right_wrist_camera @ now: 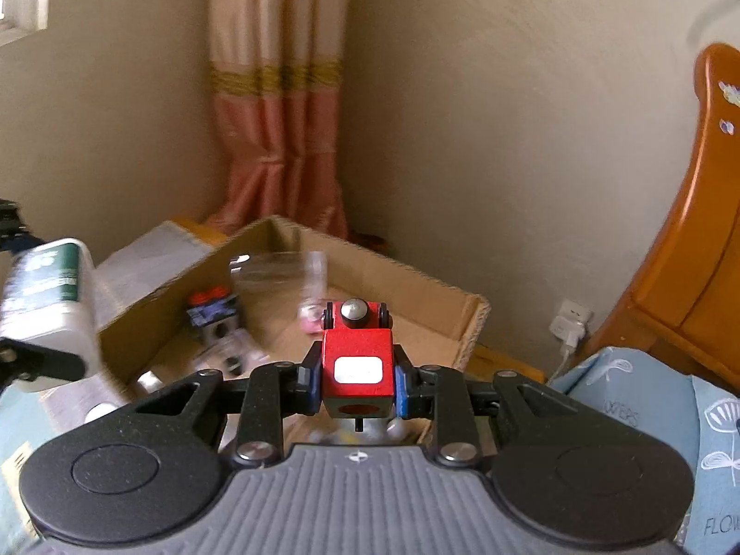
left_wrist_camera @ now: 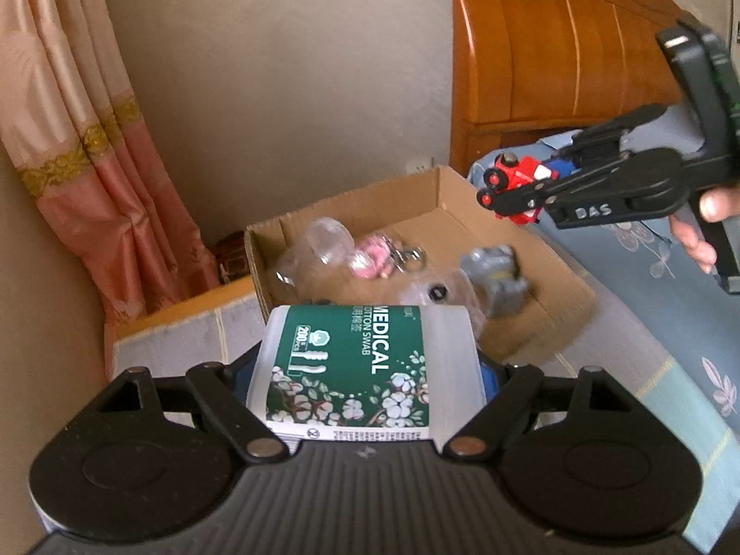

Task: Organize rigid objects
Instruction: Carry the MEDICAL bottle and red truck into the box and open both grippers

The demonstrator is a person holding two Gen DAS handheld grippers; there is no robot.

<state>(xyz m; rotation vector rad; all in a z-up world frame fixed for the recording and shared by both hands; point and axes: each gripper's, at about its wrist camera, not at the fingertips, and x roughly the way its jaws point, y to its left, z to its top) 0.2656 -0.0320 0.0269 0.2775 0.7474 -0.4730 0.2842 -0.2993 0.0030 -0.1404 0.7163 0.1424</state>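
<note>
My left gripper (left_wrist_camera: 365,370) is shut on a white cotton swab box (left_wrist_camera: 360,365) with a green "MEDICAL COTTON SWAB" label, held at the near edge of an open cardboard box (left_wrist_camera: 545,323). My right gripper (right_wrist_camera: 356,381) is shut on a red toy car (right_wrist_camera: 357,360), held above the cardboard box (right_wrist_camera: 467,323). In the left wrist view the right gripper (left_wrist_camera: 518,189) and the car (left_wrist_camera: 522,175) hang over the box's far right corner. In the right wrist view the swab box (right_wrist_camera: 51,305) shows at the left.
Inside the cardboard box lie a clear plastic container (left_wrist_camera: 323,240), a pink keyring trinket (left_wrist_camera: 370,254) and a grey toy (left_wrist_camera: 497,277). The box rests on a bed with a blue flowered cover (left_wrist_camera: 647,305). A wooden headboard (left_wrist_camera: 555,46), pink curtain (left_wrist_camera: 92,138) and wall socket (right_wrist_camera: 571,323) surround it.
</note>
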